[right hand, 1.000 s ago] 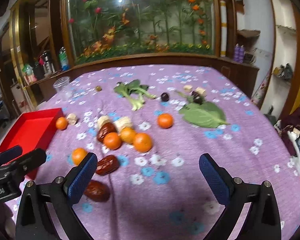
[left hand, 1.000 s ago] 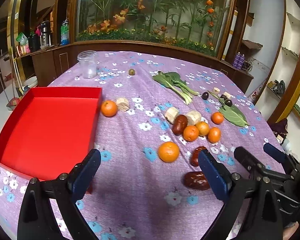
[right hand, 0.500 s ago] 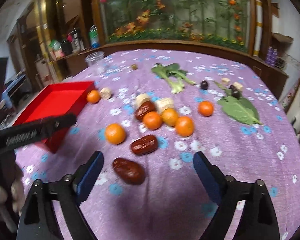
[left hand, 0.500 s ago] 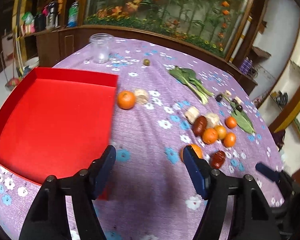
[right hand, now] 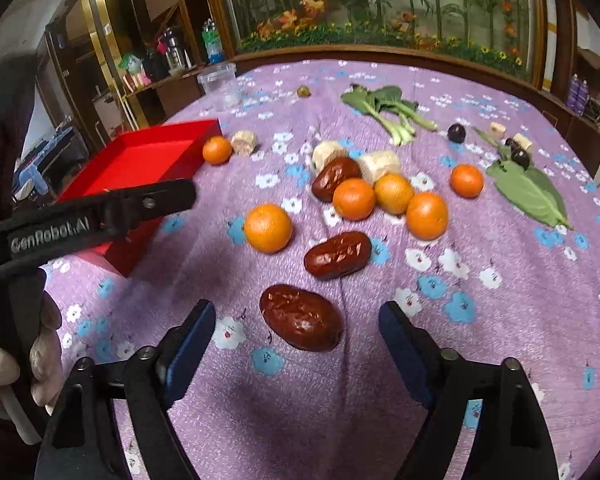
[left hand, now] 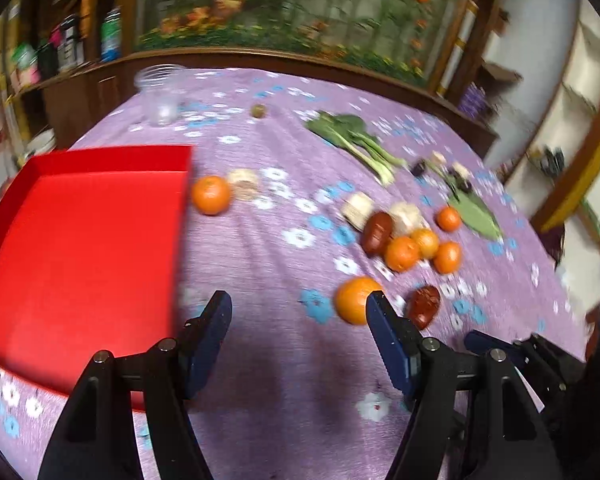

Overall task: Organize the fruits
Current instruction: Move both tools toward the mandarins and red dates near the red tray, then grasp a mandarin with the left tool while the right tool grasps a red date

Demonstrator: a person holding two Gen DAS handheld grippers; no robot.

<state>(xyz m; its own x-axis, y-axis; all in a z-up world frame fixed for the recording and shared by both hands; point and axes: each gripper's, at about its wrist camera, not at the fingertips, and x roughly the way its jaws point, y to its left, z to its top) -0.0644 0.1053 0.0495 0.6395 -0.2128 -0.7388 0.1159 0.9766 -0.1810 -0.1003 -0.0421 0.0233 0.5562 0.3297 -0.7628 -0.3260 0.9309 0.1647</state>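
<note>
Date, dark red (right hand: pixel 301 317) — just beyond right gripper (right hand: pixel 296 334), between its closing jaws, untouched, long axis slanting near-right; left gripper (left hand: pixel 298 324) apart, empty

Both tongs (left hand: pixel 298 316) (right hand: pixel 296 326) narrowed and dropped toward the fruit.
</note>
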